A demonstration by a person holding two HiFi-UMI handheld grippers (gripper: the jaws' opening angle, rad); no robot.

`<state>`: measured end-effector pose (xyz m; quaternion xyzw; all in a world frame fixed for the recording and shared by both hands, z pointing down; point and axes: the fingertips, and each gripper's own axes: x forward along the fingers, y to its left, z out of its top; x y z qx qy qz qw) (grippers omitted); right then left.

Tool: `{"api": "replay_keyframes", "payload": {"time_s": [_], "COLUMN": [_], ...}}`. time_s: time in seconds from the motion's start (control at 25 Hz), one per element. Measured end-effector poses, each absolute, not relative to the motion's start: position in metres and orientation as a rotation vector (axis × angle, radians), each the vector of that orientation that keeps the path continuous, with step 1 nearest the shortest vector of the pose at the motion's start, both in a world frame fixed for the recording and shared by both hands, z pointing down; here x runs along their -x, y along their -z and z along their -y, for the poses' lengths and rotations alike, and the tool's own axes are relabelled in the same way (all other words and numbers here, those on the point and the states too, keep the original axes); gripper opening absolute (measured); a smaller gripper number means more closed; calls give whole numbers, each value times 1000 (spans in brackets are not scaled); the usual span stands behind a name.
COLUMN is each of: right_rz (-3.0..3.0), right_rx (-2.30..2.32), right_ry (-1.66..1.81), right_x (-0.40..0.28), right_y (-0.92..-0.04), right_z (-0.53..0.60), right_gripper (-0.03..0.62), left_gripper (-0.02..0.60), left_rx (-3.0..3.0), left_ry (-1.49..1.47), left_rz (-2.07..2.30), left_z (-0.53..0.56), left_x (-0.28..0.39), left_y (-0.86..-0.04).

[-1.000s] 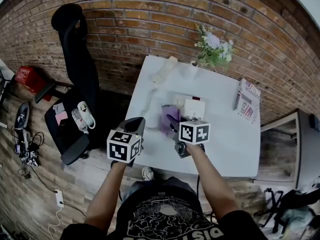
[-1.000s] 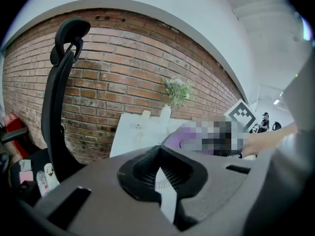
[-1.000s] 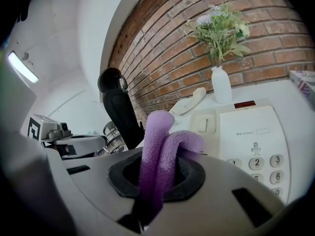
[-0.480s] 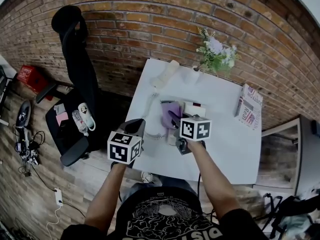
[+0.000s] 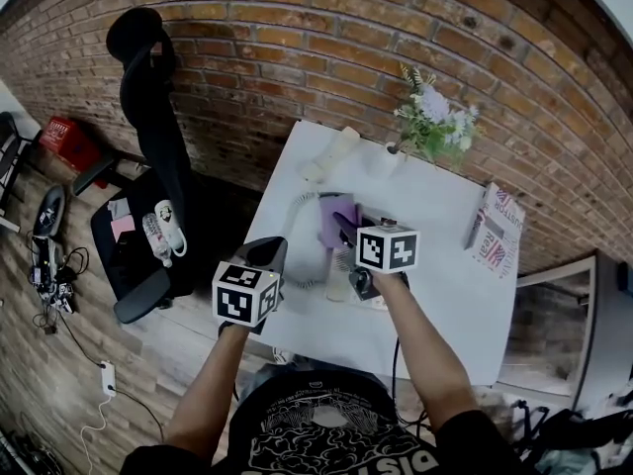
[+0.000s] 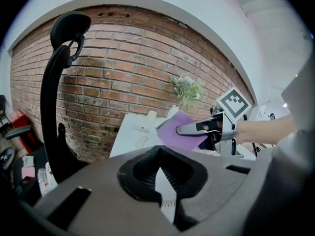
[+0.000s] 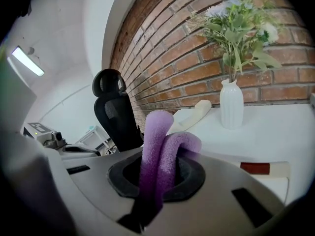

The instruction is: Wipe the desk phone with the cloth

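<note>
Our left gripper [image 5: 265,252] hangs with its jaws together on nothing, back and left of the right gripper [image 5: 344,232], whose jaws are clamped on the cloth [image 7: 158,146], so nothing steadies the desk phone [image 7: 275,178] just beyond and right of them. We judge a firm wipe could shove the phone or snag the coiled cord [image 5: 297,214] left of those jaws and drag the handset [image 5: 329,153]. The right gripper view shows the cloth pinched in 2 loops; the head view adds the cord, unseen there.
</note>
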<state>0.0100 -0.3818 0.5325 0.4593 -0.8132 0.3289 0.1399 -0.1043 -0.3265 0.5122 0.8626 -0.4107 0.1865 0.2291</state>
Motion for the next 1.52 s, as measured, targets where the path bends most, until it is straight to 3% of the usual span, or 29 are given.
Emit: {"api": "replay_keyframes", "payload": {"time_s": [0.8, 1.52], "right_rz": [2470, 2343], "right_rx": [-1438, -1819], "right_ry": [-803, -464], "right_x": [-19, -113], "right_y": [-472, -398], "right_z": [371, 256], "right_gripper": [48, 48], "left_gripper": [6, 6], "left_rx": [-2459, -2667], "left_ry": [-489, -454], "left_rz": [1075, 897], "left_z": [326, 288], "left_x": [88, 19], "left_y": [-491, -439]}}
